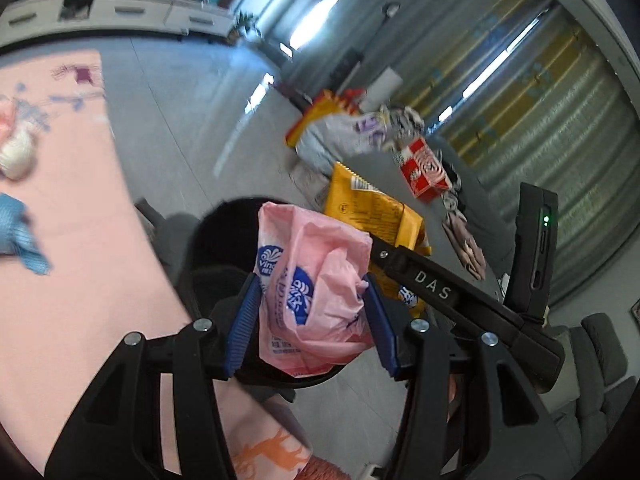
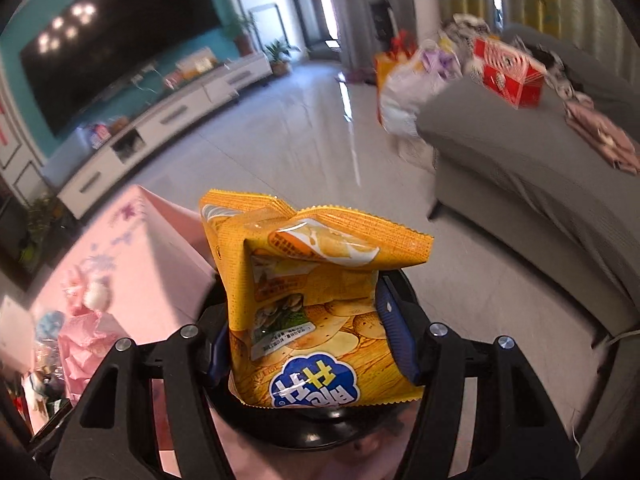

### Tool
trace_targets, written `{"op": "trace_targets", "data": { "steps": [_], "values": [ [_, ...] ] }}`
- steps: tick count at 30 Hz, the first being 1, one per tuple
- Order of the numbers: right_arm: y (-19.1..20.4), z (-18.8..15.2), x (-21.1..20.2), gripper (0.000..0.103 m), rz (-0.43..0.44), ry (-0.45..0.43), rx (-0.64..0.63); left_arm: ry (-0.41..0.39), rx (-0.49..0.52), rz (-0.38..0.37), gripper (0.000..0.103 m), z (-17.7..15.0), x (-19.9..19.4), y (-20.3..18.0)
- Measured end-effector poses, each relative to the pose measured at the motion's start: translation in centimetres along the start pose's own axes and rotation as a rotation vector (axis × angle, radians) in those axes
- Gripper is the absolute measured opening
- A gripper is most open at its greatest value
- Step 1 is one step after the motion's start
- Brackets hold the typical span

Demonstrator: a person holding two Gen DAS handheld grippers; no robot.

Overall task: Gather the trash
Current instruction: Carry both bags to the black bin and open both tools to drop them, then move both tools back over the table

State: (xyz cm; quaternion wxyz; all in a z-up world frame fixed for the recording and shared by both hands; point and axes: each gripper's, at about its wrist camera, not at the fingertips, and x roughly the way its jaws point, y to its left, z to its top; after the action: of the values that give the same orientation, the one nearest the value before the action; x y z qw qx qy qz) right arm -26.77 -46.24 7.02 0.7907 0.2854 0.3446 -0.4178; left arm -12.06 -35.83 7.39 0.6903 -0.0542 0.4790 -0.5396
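A: Starting with the big things, what does the right wrist view show that the left one misses?

B: A large dark television [image 2: 116,56] on a teal wall, far ahead and to the left of the right gripper [image 2: 312,344], and the full grey sofa [image 2: 532,184] ahead to its right. The left view instead catches striped curtains [image 1: 520,92] and the right gripper itself, a black bar marked "DAS" [image 1: 434,286] crossing just right of the left gripper [image 1: 310,320].

A: Both see the pink tablecloth?

B: Yes, the pink tablecloth [image 1: 72,220] spreads to the left of each gripper. A black bin [image 2: 304,432] sits directly under both, its rim showing below the fingers.

A: Where is the trash?

B: The right gripper is closed about halfway on a yellow chip bag [image 2: 316,304], which stands upright between its blue pads [image 2: 396,344], over the bin. The left gripper is likewise about half closed on a crumpled pink tissue wrapper [image 1: 316,284], pinched between its blue pads [image 1: 244,320], also above the bin. In the left view the chip bag [image 1: 372,208] shows just beyond and to the right of the wrapper.

A: Any writing?

B: The wrapper has a blue round logo reading "Vind", cut off by a fold. The chip bag carries a blue cloud logo with white characters, upside down to the camera; I cannot read them. A red box [image 2: 508,72] on the sofa is too blurred.
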Motion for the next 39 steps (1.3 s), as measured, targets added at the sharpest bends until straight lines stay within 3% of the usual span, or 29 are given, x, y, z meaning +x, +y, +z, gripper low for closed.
{"op": "trace_targets", "data": {
  "steps": [4,8,13,18,22,25,29,34,39],
  "values": [
    [-1.2,0.0,1.8,0.063,-0.009,0.054,0.015,0.069,-0.042,-0.044,0.053,-0.3,3.0,0.5],
    [-1.4,-0.2,2.7,0.063,-0.022,0.097,0.016,0.115,-0.055,-0.021,0.055,-0.4,5.8,1.0],
    [-1.6,-0.1,2.7,0.071,-0.027,0.114,0.028,0.114,-0.047,-0.002,0.06,0.0,6.1,0.6],
    [-1.4,0.0,2.0,0.086,-0.043,0.089,0.023,0.097,-0.032,-0.013,0.082,-0.3,4.9,0.5],
    [-1.1,0.1,0.7,0.091,-0.012,0.049,0.021,0.069,-0.04,-0.018,0.091,-0.1,3.6,0.7],
    [-0.7,0.2,-0.3,0.093,-0.014,0.013,0.011,0.058,-0.05,-0.019,0.092,0.2,2.3,0.8],
    [0.2,0.3,-1.9,0.093,0.005,-0.033,-0.003,-0.028,-0.05,0.002,0.099,0.4,-1.6,1.1],
    [2.2,0.0,-3.6,0.094,0.073,-0.081,-0.048,-0.155,-0.034,0.132,0.1,-0.3,-8.6,2.8],
    [4.9,-0.5,-5.2,0.097,0.124,-0.125,-0.102,-0.265,-0.104,0.241,0.1,-1.3,-15.8,6.1]
  ]
}}
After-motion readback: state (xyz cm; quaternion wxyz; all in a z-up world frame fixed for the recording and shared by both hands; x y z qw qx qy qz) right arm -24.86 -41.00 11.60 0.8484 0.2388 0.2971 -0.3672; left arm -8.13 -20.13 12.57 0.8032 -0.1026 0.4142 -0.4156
